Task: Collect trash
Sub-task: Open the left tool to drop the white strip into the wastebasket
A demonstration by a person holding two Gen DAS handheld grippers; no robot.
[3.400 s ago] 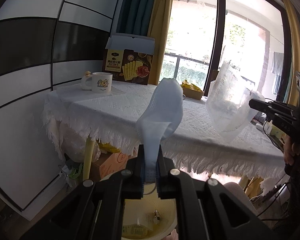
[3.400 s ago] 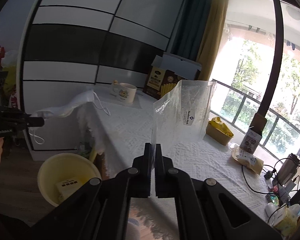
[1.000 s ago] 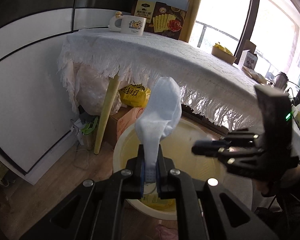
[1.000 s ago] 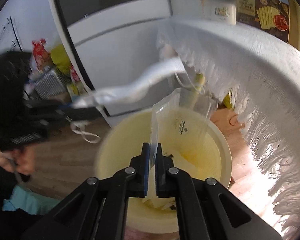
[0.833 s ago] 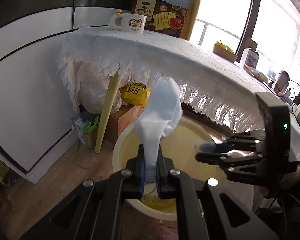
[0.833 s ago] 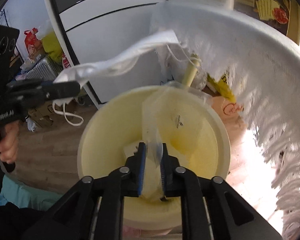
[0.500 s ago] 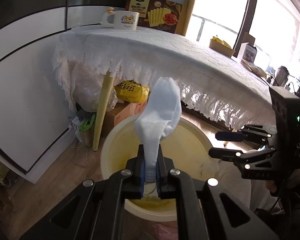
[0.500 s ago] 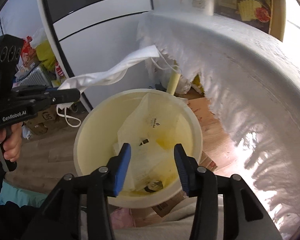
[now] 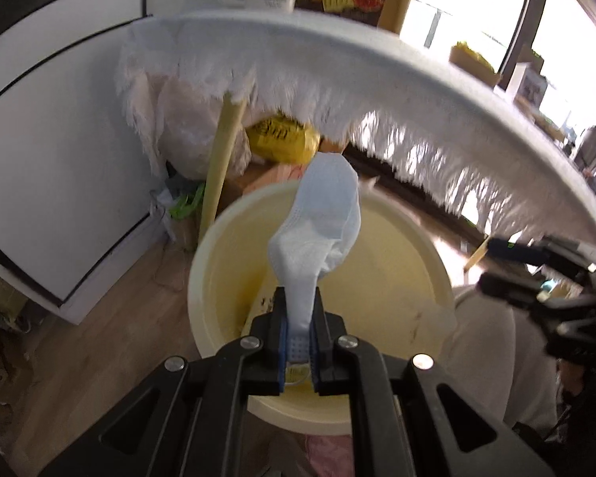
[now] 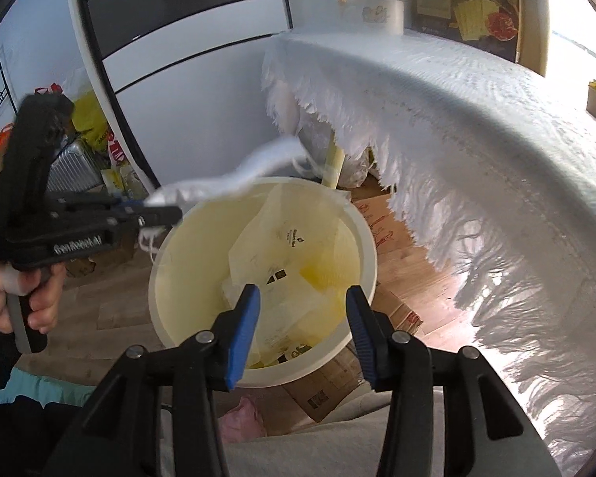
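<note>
The bin (image 10: 167, 278), a pale yellow round tub, stands on the wood floor just beside the table (image 10: 476, 111), under the fringe of its white cloth. The left gripper (image 9: 298, 342) is pinched tight on one end of a white face mask (image 9: 318, 230), which sticks up and forward over the bin's open mouth; in the right wrist view the mask (image 10: 234, 179) stretches from the left gripper (image 10: 167, 212) across the bin's near-left rim, its ear loop dangling outside the rim. The right gripper (image 10: 302, 318) hangs above the bin with its blue-padded jaws spread wide and nothing between them. Inside the bin lies a clear plastic bag (image 10: 294, 238) with small dark print, leaning against the far wall, on top of other scraps. On the table, above and behind the bin, stand a white mug (image 10: 371, 14) and a brown box (image 10: 469, 8). A yellow bag (image 9: 282, 139) sits under the table, behind the bin
</note>
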